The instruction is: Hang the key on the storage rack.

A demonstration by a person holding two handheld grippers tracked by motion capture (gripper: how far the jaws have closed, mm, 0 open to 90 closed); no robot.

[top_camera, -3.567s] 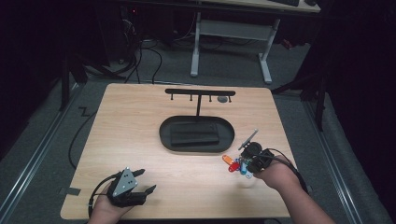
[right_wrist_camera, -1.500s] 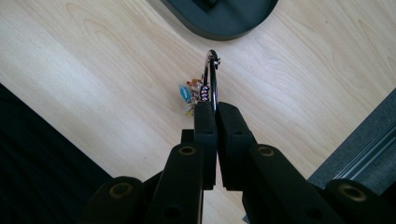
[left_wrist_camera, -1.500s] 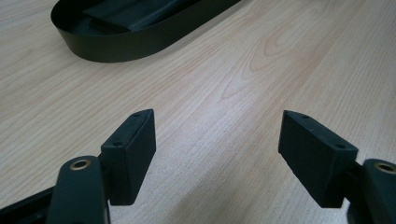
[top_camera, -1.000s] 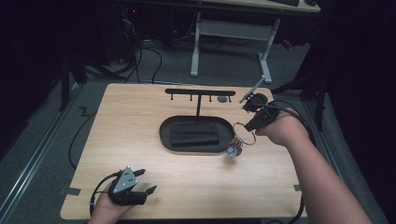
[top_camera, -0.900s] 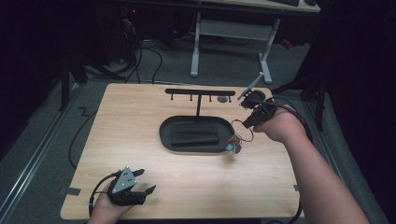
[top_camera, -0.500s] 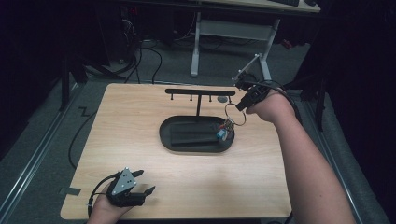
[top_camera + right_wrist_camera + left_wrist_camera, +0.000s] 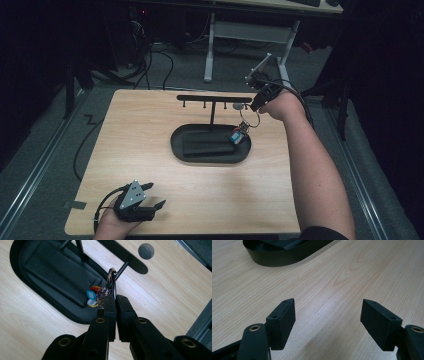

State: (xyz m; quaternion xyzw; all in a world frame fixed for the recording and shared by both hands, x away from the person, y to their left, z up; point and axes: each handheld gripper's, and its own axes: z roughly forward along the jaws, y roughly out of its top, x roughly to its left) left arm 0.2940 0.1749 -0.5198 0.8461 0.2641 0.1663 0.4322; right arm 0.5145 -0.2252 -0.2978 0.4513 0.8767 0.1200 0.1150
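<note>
My right gripper (image 7: pixel 256 106) (image 7: pixel 115 297) is shut on the metal ring (image 7: pixel 112 281) of a key bunch (image 7: pixel 239 133) with red, blue and yellow tags (image 7: pixel 92 296). The bunch hangs above the right end of the black oval tray (image 7: pixel 210 150). The ring sits close to the right end of the black hook rack (image 7: pixel 214 98), near one of its pegs (image 7: pixel 122 268). My left gripper (image 7: pixel 150 196) rests open near the table's front left edge, its fingers (image 7: pixel 283 320) wide apart over bare wood.
A black wallet-like pad (image 7: pixel 205 146) (image 7: pixel 58 271) lies in the tray. A small grey round disc (image 7: pixel 238 106) (image 7: pixel 146 251) sits on the table by the rack's right end. The table's right edge (image 7: pixel 285 150) runs under my right forearm.
My right gripper has carried the key bunch up and to the left, from beside the tray's right end towards the right end of the hook rack. The left gripper has stayed still.
</note>
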